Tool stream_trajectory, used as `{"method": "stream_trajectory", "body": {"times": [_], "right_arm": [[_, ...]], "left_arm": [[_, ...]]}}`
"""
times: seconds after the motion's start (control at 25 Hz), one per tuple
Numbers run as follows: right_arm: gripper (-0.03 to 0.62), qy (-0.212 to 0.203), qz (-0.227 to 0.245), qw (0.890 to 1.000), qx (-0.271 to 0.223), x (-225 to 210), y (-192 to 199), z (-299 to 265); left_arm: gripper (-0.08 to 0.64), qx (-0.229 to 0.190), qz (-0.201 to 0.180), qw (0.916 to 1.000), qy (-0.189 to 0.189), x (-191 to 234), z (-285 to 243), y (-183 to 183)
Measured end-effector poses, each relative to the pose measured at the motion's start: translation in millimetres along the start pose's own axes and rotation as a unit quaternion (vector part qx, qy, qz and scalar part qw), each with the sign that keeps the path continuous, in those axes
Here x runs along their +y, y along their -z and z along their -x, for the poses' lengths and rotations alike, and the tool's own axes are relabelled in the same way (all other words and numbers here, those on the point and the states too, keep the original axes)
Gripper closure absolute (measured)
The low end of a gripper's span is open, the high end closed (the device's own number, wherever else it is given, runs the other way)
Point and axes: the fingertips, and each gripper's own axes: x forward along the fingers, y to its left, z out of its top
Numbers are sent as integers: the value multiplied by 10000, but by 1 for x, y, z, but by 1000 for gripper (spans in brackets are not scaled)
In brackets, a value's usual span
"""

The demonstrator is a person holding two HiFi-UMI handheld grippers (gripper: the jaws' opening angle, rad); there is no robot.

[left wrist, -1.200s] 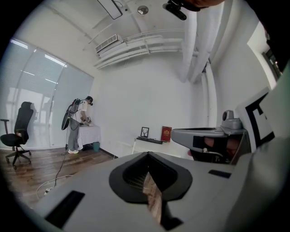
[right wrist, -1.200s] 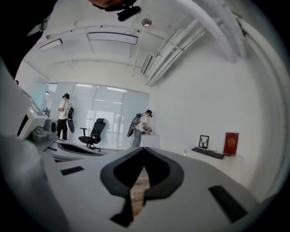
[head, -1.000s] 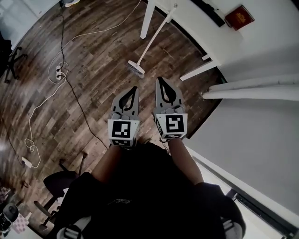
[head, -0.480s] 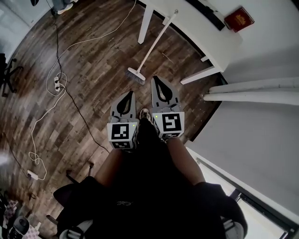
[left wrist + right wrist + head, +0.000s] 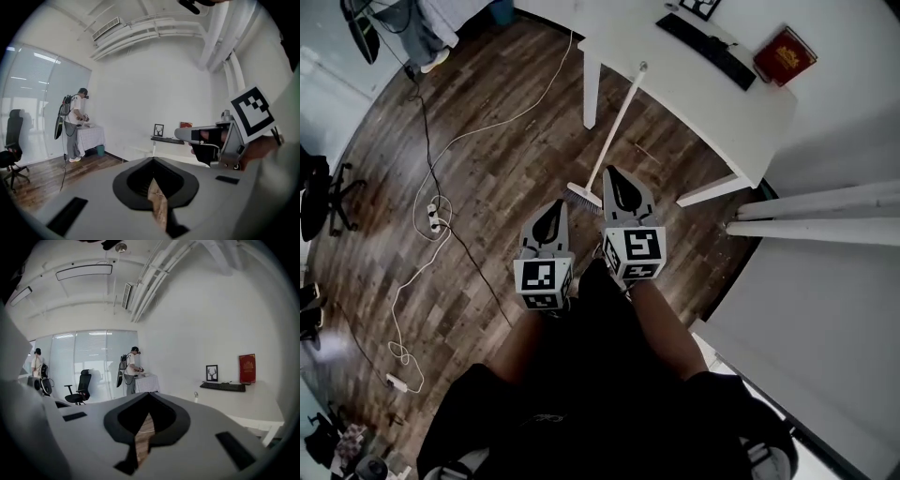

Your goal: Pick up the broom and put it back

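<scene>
The broom [image 5: 617, 122] leans with its white handle against the front edge of the white desk [image 5: 694, 89]; its brush head [image 5: 582, 197] rests on the wooden floor. My right gripper [image 5: 612, 172] is shut and empty, its tip just right of the brush head and near the lower handle. Further left and nearer to me, my left gripper [image 5: 554, 204] is also shut and holds nothing. The handle's top [image 5: 196, 395] shows small in the right gripper view, beyond the closed right gripper [image 5: 149, 393]. The left gripper [image 5: 152, 160] looks toward the desk too.
A keyboard [image 5: 703, 42] and a red book [image 5: 785, 54] lie on the desk. Cables and a power strip [image 5: 434, 221] trail over the floor at left. An office chair [image 5: 323, 192] stands far left. White pipes [image 5: 825, 216] run along the right. A person [image 5: 75, 124] stands at a far table.
Both grippers have travelled forward toward the broom and desk. The brush head, which lay well ahead of the tips, now sits beside the right gripper's tip. Both stayed shut.
</scene>
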Motion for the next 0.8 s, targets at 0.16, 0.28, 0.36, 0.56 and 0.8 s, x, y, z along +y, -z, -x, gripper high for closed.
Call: {"method": "stream_trajectory", "body": {"times": [0.16, 0.28, 0.36, 0.56, 0.8], "right_arm": [[571, 13, 16, 9999, 99, -48, 4, -24], [571, -2, -170, 9995, 256, -75, 27, -36], [571, 60, -314, 9989, 346, -82, 41, -46], [571, -157, -255, 9960, 848, -76, 79, -60], [571, 187, -440, 9915, 1214, -102, 117, -76]], "left_arm": [[557, 285, -29, 9996, 17, -13, -55, -1], [557, 574, -220, 9979, 207, -33, -90, 13], [557, 790, -297, 9958, 346, -35, -106, 22], [557, 1102, -317, 9921, 501, -38, -129, 35], [557, 1198, -236, 9911, 531, -19, -174, 50]]}}
